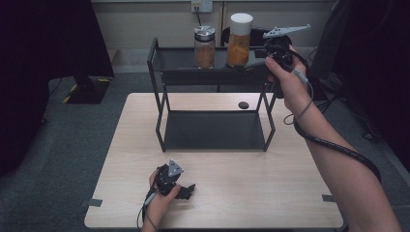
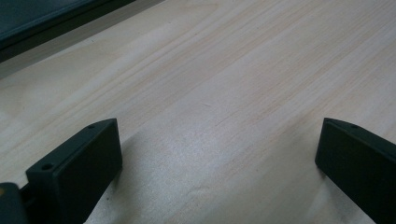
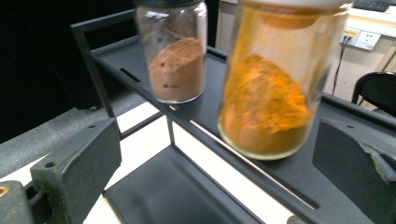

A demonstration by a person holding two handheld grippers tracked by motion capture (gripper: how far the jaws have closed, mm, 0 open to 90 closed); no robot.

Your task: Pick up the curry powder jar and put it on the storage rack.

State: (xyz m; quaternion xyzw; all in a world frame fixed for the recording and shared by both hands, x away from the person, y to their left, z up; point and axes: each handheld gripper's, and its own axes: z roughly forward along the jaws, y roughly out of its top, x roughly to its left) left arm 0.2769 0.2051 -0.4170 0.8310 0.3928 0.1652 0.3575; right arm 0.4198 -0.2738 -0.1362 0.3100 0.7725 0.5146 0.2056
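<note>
Right gripper [image 1: 261,54]: up at the rack's top shelf, just right of the orange jar, jaws spread wide, nothing between them; the right gripper view shows the jar standing clear of both jaws
Left gripper [image 1: 186,191]: on the desk in front of the rack, near the front edge, jaws apart, empty, bare wood between them in the left gripper view
Orange jar [image 1: 239,40]: white lid, orange powder, upright on the rack's top shelf, right of the brown jar
Brown jar [image 1: 205,47]: metal lid, brown powder, upright on the same shelf, left of the orange jar, a gap between the two
Rack [image 1: 159,77]: black two-level frame, at the back half of the desk; lower shelf holds nothing
Desk [image 1: 270,193]: light wood, small dark hole just behind the rack's right leg
Done: both jars stand on the top shelf
Left: cannot tell whether the right gripper is about to take the orange jar or has just let go; if it is a pick, the grasp is not yet made
Stage guess: at a grasp or release point, jar not in hand
</note>
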